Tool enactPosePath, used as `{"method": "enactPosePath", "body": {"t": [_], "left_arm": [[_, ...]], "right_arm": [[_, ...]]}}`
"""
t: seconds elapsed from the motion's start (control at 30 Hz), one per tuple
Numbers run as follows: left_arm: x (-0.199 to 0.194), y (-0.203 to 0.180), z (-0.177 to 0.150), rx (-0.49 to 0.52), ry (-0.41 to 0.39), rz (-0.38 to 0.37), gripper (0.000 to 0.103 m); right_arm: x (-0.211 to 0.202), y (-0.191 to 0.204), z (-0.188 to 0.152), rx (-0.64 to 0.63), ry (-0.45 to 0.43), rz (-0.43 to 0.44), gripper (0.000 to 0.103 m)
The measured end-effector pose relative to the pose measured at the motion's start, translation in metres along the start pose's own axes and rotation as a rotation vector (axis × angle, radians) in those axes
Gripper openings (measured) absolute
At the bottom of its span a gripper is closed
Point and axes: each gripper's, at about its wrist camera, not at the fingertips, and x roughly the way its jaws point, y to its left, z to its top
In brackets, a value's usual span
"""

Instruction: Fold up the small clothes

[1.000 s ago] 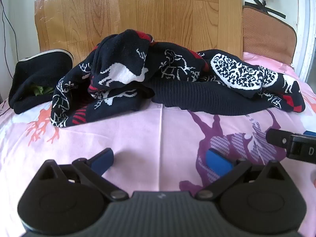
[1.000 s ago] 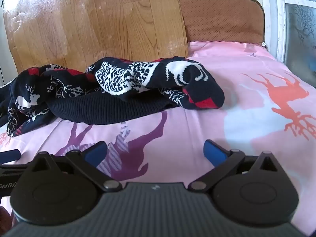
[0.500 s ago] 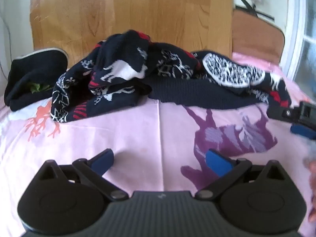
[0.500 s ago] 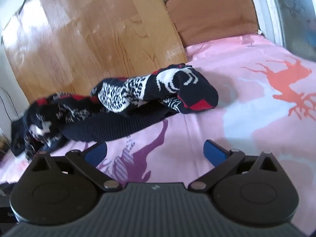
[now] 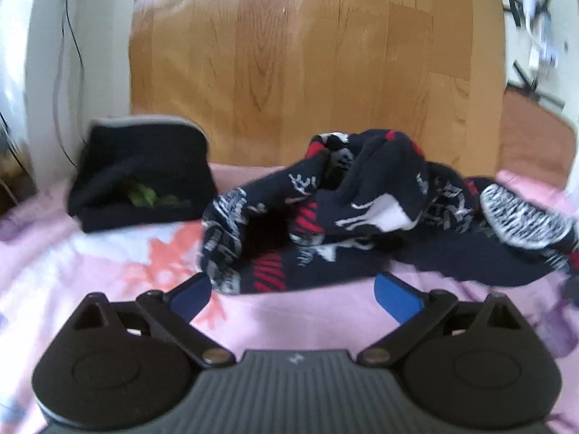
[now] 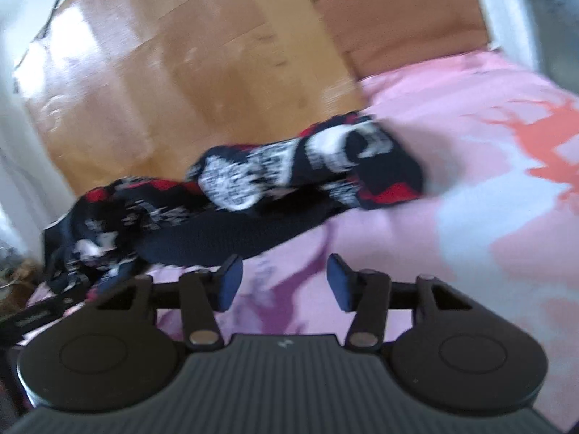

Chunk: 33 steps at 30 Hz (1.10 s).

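Observation:
A crumpled navy sweater [image 5: 362, 224] with white and red patterns lies on the pink bed sheet [image 5: 90, 253], up against the wooden headboard. My left gripper [image 5: 293, 291] stands open and wide. The sweater's lower left hem lies just ahead of its blue fingertips [image 5: 394, 293] and between them, with no pad pressing on it. In the right wrist view the same sweater [image 6: 289, 181] runs across the middle. My right gripper [image 6: 285, 282] has its jaws half apart and closing. Only sheet shows between them, and the dark ribbed hem lies just beyond the left fingertip. Both views are blurred.
A folded black garment [image 5: 144, 181] with a bit of green showing sits at the left by the headboard [image 5: 307, 72]. A brown cushion [image 6: 398, 25] leans at the bed's far right corner. Pink sheet with coral and purple prints spreads to the right of the sweater.
My left gripper has swung left and come closer, so the sweater's left hem now sits between its fingers. The right gripper has rolled, and its jaws have narrowed from wide to about half.

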Motion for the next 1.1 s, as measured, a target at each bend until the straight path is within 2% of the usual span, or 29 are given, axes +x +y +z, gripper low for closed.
{"method": "enactPosePath", "body": {"t": [0.13,0.2,0.23,0.27,0.4,0.43,0.47,0.5,0.53,0.63,0.7,0.77,0.83,0.93,0.97,1.03,1.1], "left_arm": [[-0.006,0.006,-0.002,-0.042,-0.055,-0.016,0.100],[-0.007,0.006,-0.004,-0.045,-0.056,-0.018,0.100],[-0.006,0.006,-0.003,-0.045,-0.053,-0.021,0.100],[-0.006,0.006,-0.003,-0.046,-0.051,-0.023,0.100],[-0.004,0.011,-0.002,-0.069,-0.049,-0.025,0.101],[-0.004,0.013,-0.002,-0.081,-0.048,-0.023,0.101],[-0.004,0.015,-0.002,-0.092,-0.048,-0.022,0.101],[-0.004,0.018,-0.002,-0.103,-0.049,-0.023,0.101],[-0.004,0.021,-0.001,-0.119,-0.052,-0.023,0.101],[-0.008,0.035,0.001,-0.178,-0.083,-0.026,0.101],[-0.011,0.046,0.005,-0.217,-0.096,-0.032,0.101],[-0.018,0.060,0.013,-0.245,-0.112,-0.044,0.101],[-0.029,0.076,0.024,-0.253,-0.136,-0.046,0.103],[-0.038,0.093,0.045,-0.241,-0.151,-0.074,0.103],[-0.038,0.095,0.052,-0.231,-0.149,-0.077,0.103],[-0.032,0.094,0.068,-0.202,-0.135,-0.091,0.103],[-0.023,0.087,0.079,-0.173,-0.106,-0.107,0.103]], "right_arm": [[0.022,0.014,0.009,-0.028,0.049,0.078,0.055],[0.041,0.018,0.014,0.003,0.109,0.109,0.064],[0.049,0.019,0.017,0.031,0.127,0.121,0.074],[0.056,0.024,0.018,0.059,0.104,0.134,0.082],[0.084,0.044,0.024,0.029,0.072,0.098,0.086],[0.090,0.048,0.027,0.006,0.076,0.083,0.078],[0.096,0.054,0.028,-0.033,0.080,0.058,0.045],[0.099,0.057,0.029,-0.075,0.090,0.031,0.027],[0.102,0.058,0.030,-0.111,0.107,0.023,0.015],[0.073,0.052,0.036,-0.083,0.088,0.083,0.012],[0.037,0.047,0.044,-0.070,0.070,0.172,0.011],[-0.008,0.042,0.047,-0.083,0.069,0.305,0.011],[-0.050,0.041,0.042,-0.150,0.077,0.441,0.011],[-0.113,0.030,0.021,-0.300,0.159,0.728,0.012],[-0.125,0.028,0.018,-0.337,0.162,0.725,0.012],[-0.134,0.015,0.022,-0.352,0.169,0.653,0.013],[-0.135,-0.010,0.037,-0.278,0.095,0.544,0.022]]}}
